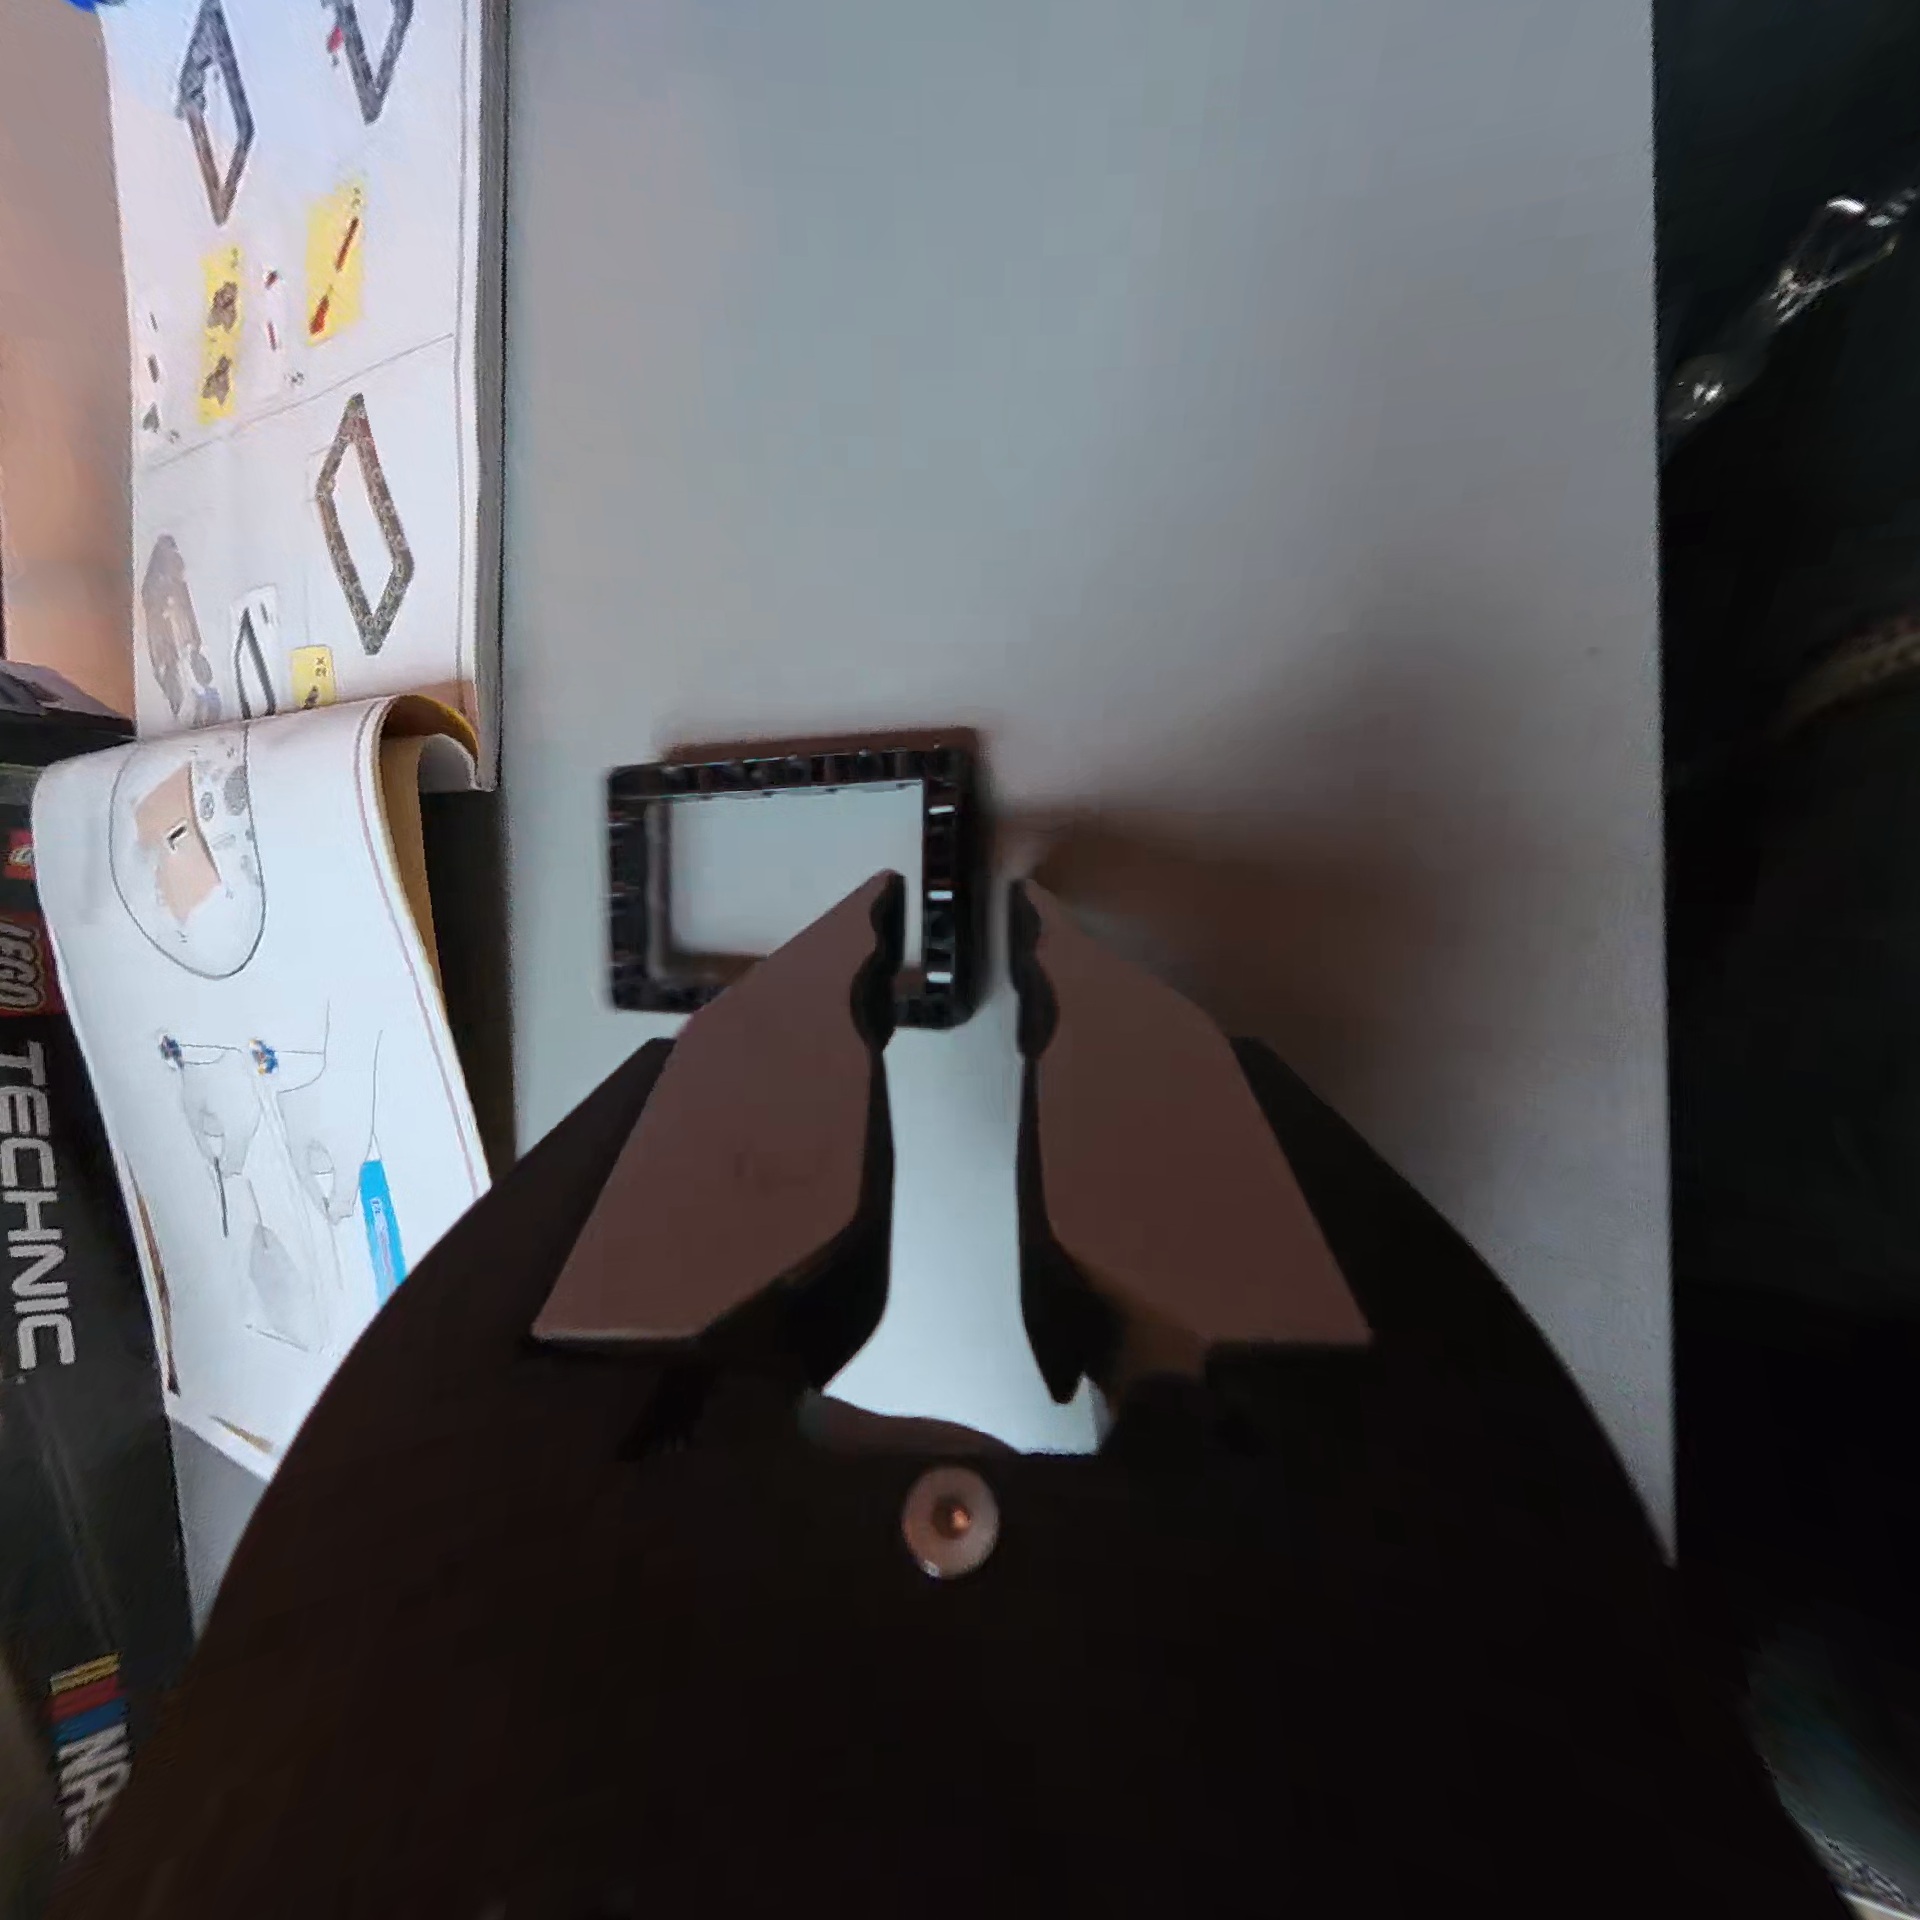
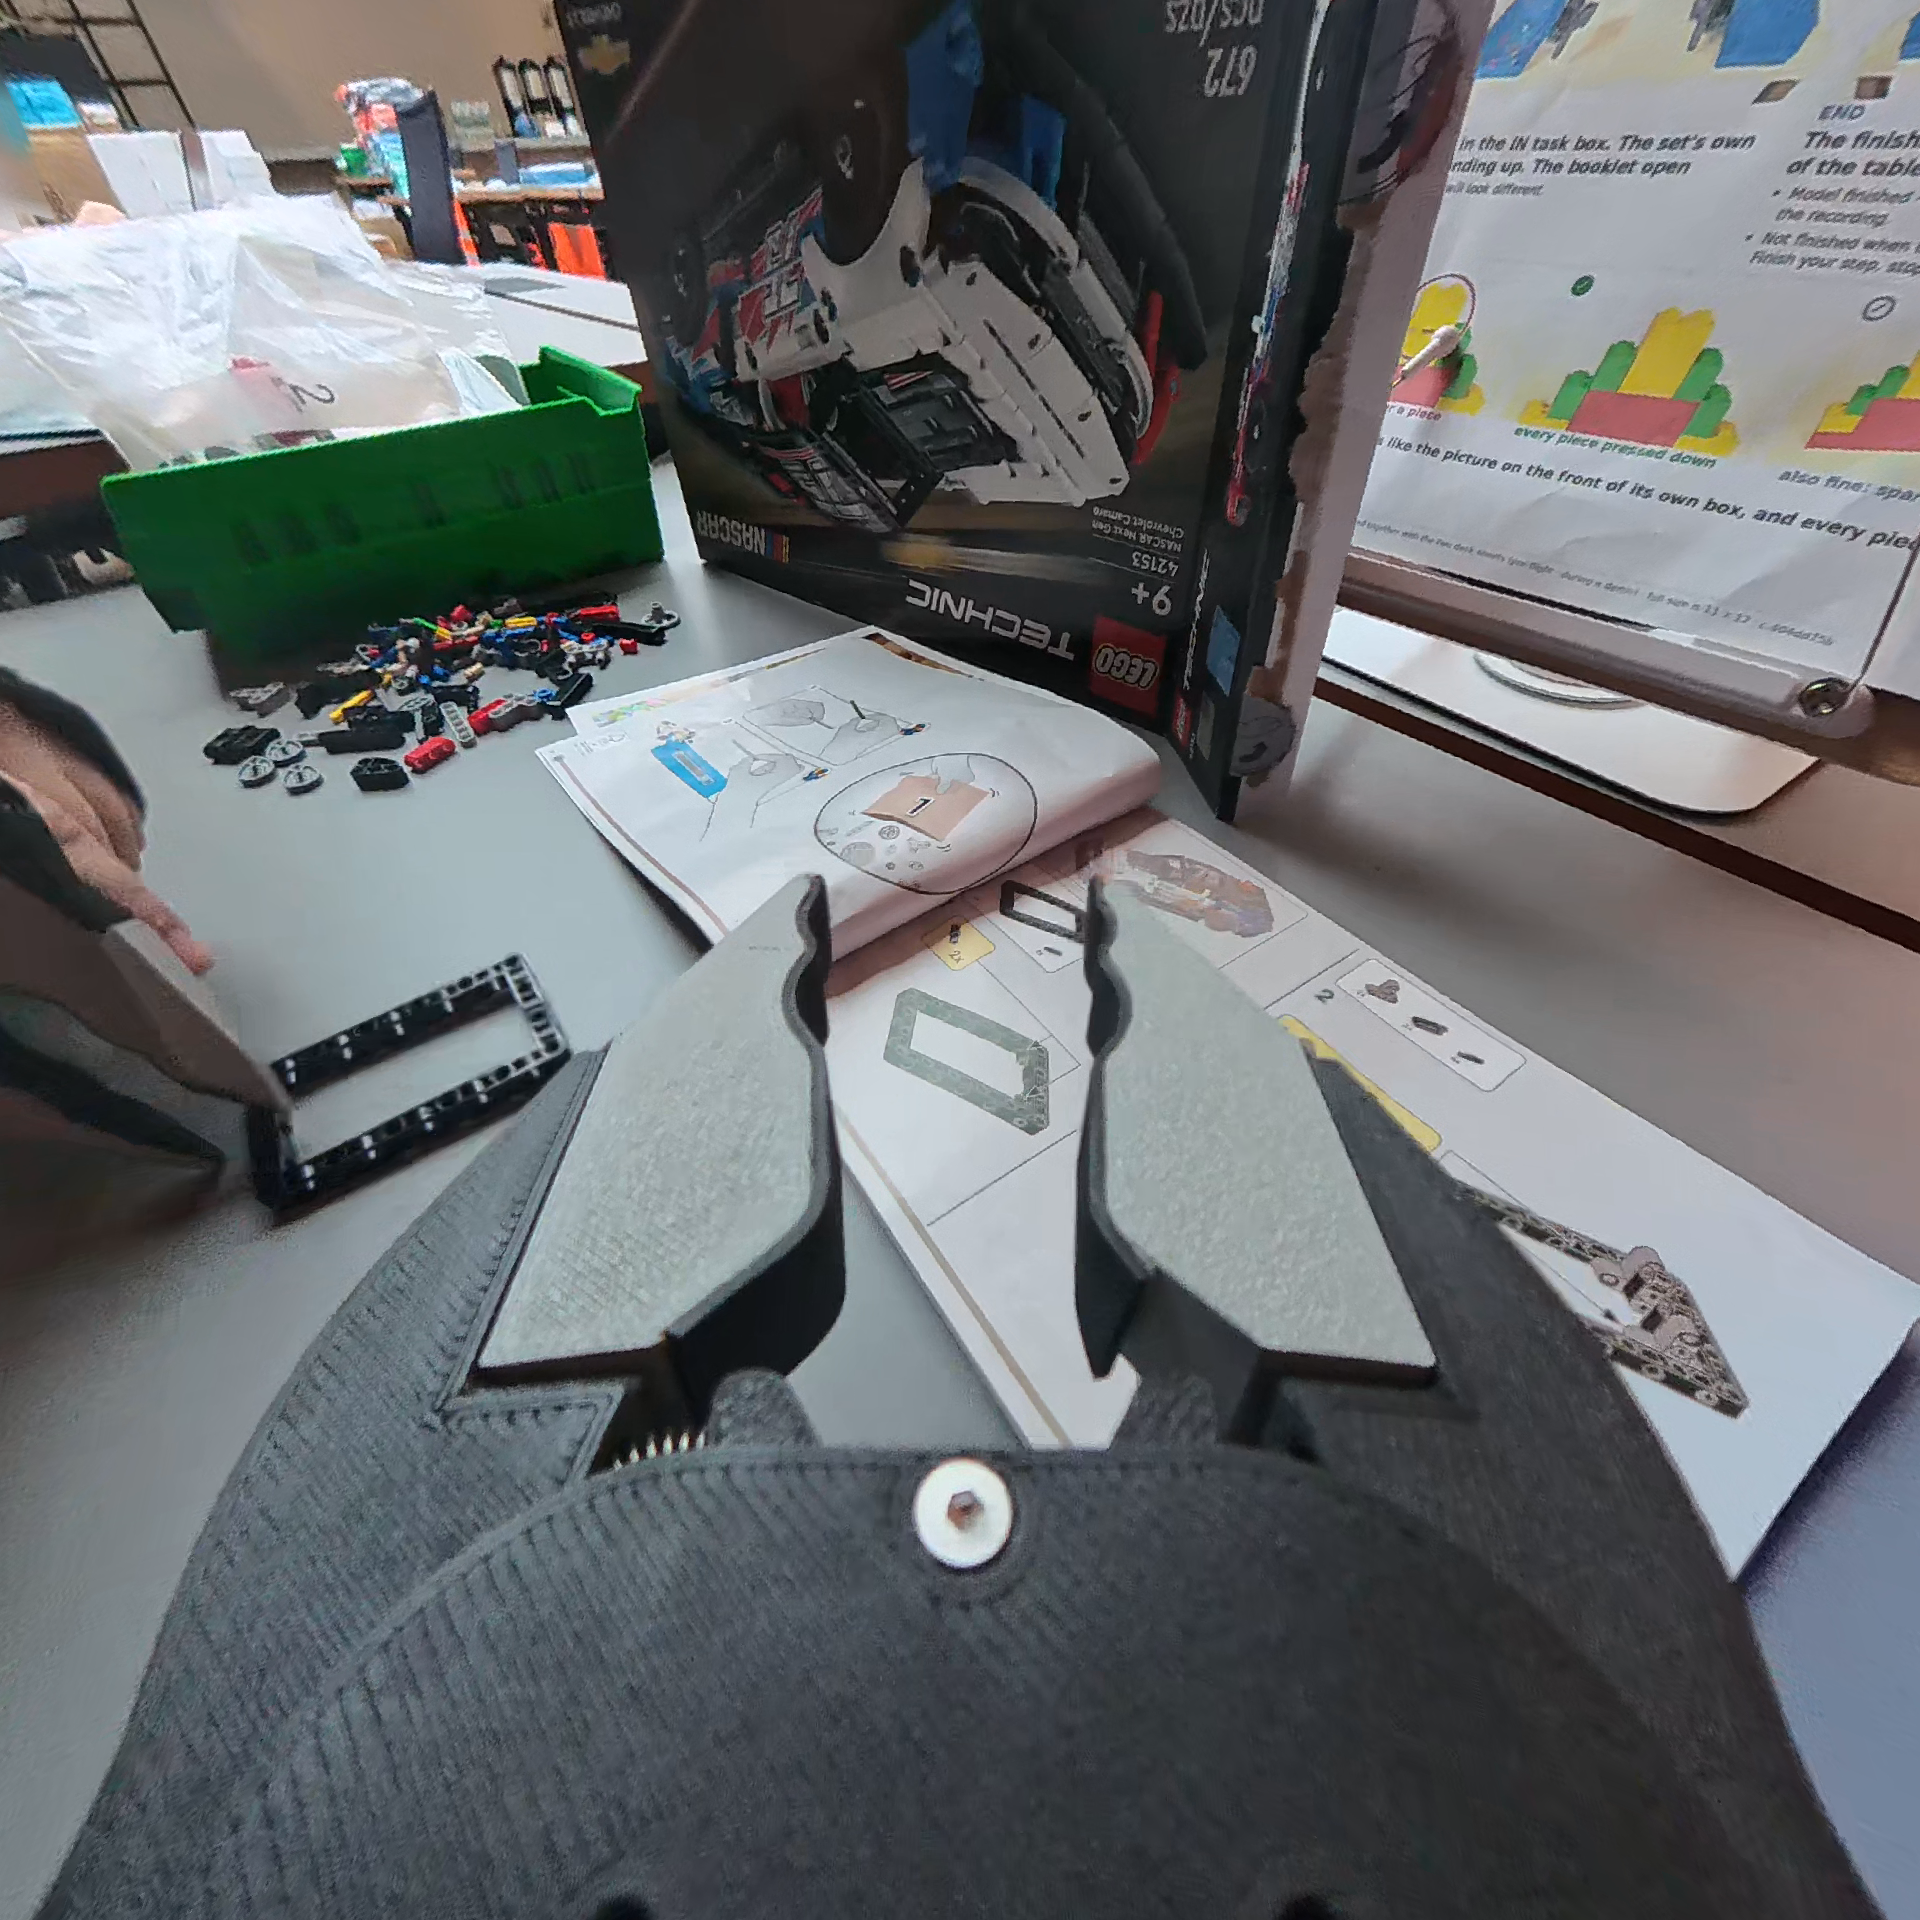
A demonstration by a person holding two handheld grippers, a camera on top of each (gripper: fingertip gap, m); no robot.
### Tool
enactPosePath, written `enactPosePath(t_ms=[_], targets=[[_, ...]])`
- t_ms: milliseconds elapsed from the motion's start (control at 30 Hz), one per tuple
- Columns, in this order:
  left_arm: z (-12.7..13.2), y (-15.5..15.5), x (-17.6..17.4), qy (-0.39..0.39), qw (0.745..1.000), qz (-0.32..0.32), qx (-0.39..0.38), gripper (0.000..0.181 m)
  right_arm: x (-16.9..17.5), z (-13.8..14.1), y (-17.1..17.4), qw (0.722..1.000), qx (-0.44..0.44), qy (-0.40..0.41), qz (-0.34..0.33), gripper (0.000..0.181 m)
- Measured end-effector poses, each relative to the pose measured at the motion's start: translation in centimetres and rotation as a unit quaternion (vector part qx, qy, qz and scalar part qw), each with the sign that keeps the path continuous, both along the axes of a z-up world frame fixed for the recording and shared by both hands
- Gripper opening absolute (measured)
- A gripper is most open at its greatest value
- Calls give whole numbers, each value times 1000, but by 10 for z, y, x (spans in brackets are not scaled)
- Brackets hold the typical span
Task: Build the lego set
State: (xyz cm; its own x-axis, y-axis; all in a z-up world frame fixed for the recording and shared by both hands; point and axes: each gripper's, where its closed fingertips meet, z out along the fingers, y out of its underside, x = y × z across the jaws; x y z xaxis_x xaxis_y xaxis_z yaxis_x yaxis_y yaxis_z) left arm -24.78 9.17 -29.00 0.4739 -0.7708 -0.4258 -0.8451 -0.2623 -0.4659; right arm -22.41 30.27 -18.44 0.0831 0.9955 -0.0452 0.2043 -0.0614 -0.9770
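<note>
A: How is the left gripper [image 1: 956, 894] posed?

B: It points down at the grey table [image 1: 1143, 416]. Its two fingers straddle one short side of the black frame [image 1: 795, 868]: one fingertip lies over the frame's open middle, the other just outside the frame's edge. The gap between them is narrow, with that side of the frame in it. Whether the pads actually press the plastic I cannot tell; the view is blurred.

A: And from the other camera?

B: In the right wrist view the left gripper [image 2: 249, 1107] comes in from the left edge, a hand [image 2: 94, 831] behind it, its tip at the near end of the frame [image 2: 410, 1075].

A: The right gripper [image 2: 956, 935]?

B: It hangs above the open booklet [image 2: 1195, 1091], tilted forward and down. Its fingers stand moderately apart with nothing between them.

A: What does the frame look like?

B: A flat black rectangle with an open centre, its sides lined with small holes. It lies flat on the table, beside the booklet's left page.

A: What else is around?

B: A heap of small loose pieces [image 2: 447, 681], black, red, blue, yellow and grey, lies farther back, just in front of a green bin [image 2: 395, 509]. The set's box [image 2: 935, 343] stands upside down behind the booklet.
</note>
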Motion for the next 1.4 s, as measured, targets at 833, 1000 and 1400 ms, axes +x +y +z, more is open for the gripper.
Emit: enactPosePath(t_ms=[833,1000,1400], targets=[[4,20,-34,-274,919,258,-114,67,-2,-6,-18,1000,10,-18,24,48],[-1,4,-8,-286,925,225,-111,68,-5,-13,-17,999,14,-26,15,48],[16,-73,-143,-242,882,400,60,51,-11,-40,-83,989,-94,-81,83,62]])
